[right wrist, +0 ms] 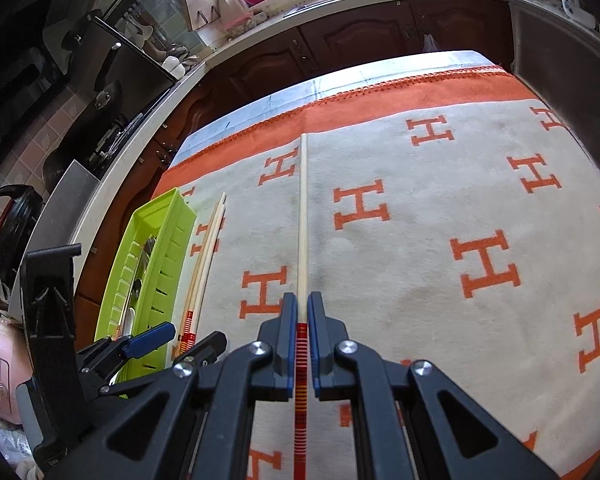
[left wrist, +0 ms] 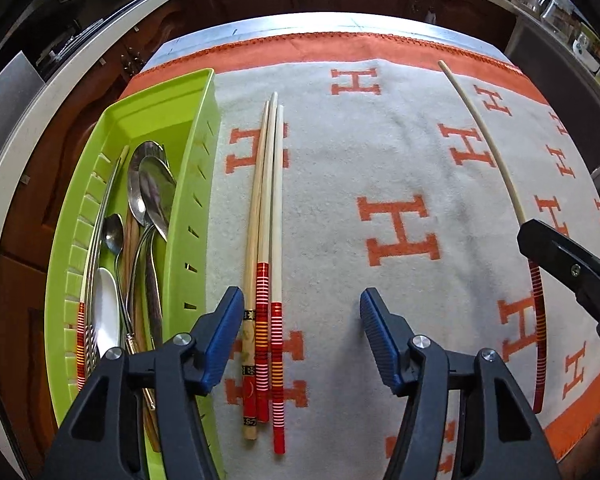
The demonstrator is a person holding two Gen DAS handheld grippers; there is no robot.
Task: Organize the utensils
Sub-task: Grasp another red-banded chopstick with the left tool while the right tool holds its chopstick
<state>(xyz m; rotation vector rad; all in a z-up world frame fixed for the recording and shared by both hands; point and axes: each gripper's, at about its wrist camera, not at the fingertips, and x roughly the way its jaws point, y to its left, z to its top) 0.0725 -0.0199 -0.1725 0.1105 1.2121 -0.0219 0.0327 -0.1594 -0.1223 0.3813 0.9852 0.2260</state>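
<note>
Overhead, an orange-bordered H-patterned blanket (left wrist: 380, 152) covered the table before dark kitchen cabinets (right wrist: 340, 40). At nine o'clock the green utensil tray (left wrist: 188, 200) held spoons (left wrist: 156, 192). Three chopsticks (left wrist: 266, 240) lay beside it, between the left gripper (left wrist: 302, 344)'s spread pads, untouched. At three o'clock the right gripper (right wrist: 302, 320) pinched a single chopstick (right wrist: 302, 220) amid bare blanket.

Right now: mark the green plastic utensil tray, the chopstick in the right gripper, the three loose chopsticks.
Green plastic utensil tray (left wrist: 188, 184), left wrist, right wall.
Held chopstick (right wrist: 302, 216), right wrist, pale shaft.
Three loose chopsticks (left wrist: 266, 208), left wrist, shafts.
</note>
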